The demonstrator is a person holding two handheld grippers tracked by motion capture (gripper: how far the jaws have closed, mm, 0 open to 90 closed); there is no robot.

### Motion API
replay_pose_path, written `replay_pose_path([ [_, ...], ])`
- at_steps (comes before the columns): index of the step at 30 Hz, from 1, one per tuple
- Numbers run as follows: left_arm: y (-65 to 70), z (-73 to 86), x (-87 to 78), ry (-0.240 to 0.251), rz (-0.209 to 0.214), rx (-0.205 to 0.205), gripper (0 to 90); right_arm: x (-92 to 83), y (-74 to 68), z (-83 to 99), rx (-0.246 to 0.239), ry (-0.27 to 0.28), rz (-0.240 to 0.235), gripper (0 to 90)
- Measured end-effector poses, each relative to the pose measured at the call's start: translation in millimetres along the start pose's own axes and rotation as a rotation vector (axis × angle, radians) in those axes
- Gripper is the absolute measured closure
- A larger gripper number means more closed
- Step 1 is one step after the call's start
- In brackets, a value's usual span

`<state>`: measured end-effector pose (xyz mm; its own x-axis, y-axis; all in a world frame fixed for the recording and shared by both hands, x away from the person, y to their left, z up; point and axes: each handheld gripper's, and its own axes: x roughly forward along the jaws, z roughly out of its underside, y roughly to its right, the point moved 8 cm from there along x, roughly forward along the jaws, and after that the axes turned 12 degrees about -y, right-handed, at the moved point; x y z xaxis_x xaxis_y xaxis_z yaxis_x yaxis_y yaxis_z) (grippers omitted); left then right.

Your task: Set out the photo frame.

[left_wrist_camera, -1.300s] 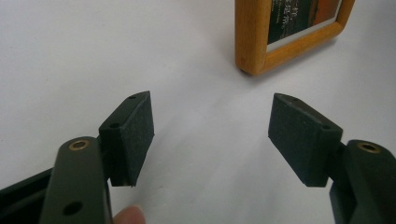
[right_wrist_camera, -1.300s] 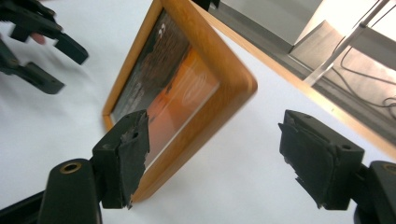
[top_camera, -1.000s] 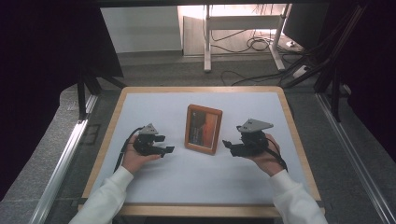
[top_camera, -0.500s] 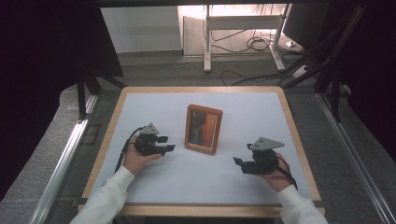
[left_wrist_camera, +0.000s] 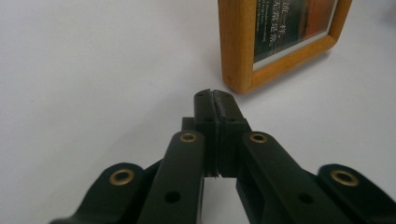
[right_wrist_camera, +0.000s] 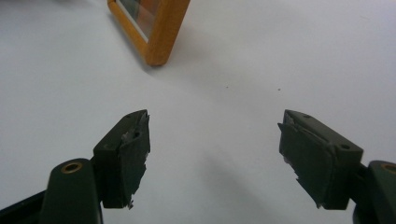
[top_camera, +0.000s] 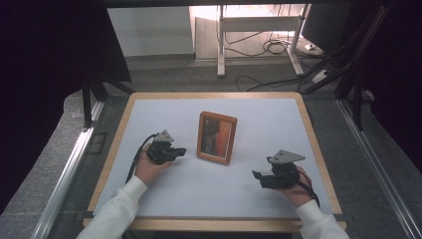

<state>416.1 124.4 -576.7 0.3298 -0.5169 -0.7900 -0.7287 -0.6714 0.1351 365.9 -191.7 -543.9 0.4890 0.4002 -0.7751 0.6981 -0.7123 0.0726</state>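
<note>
1. High view: the right gripper point(top_camera: 259, 178) has pulled back toward the table's point(top_camera: 124, 119) near right corner — well clear of the wooden photo frame point(top_camera: 216, 137) at mid-table; the left gripper point(top_camera: 178, 151) stays just left of it.
2. Left gripper view: jaws pressed together, empty; the frame's top is cut off.
3. Right gripper view: jaws wide apart — frame corner far off.

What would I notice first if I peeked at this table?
Probably the wooden picture frame in the middle of the white table. Then the two black grippers in a person's hands: the left gripper sits shut just beside the frame, and the right gripper is open, nearer the table's front edge.
</note>
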Motion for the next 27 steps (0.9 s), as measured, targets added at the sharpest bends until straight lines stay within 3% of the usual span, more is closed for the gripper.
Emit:
replay_pose_path([
  [8, 2.2, -16.2, 20.1, -0.025, -0.020, 0.000, 89.6, -0.9, 1.2, 4.9, 0.013, -0.006, 0.004, 25.2],
  [13, 6.5, -20.4, 29.0, -0.035, 0.001, 0.006, 89.7, -1.0, 2.1, 5.1, 0.018, -0.003, 0.005, 25.2],
  [15, 6.9, -20.6, 29.5, -0.041, -0.016, 0.018, 89.7, -1.6, 3.3, 5.4, 0.020, -0.002, 0.004, 25.2],
  [20, 8.6, -19.8, 29.1, -0.038, -0.006, 0.013, 89.7, -2.7, 6.3, 5.1, 0.031, 0.006, 0.003, 25.2],
  [27, 18.4, -17.5, 28.3, -0.051, 0.008, 0.044, 89.7, -3.5, 7.1, 5.1, 0.032, 0.008, 0.006, 25.1],
])
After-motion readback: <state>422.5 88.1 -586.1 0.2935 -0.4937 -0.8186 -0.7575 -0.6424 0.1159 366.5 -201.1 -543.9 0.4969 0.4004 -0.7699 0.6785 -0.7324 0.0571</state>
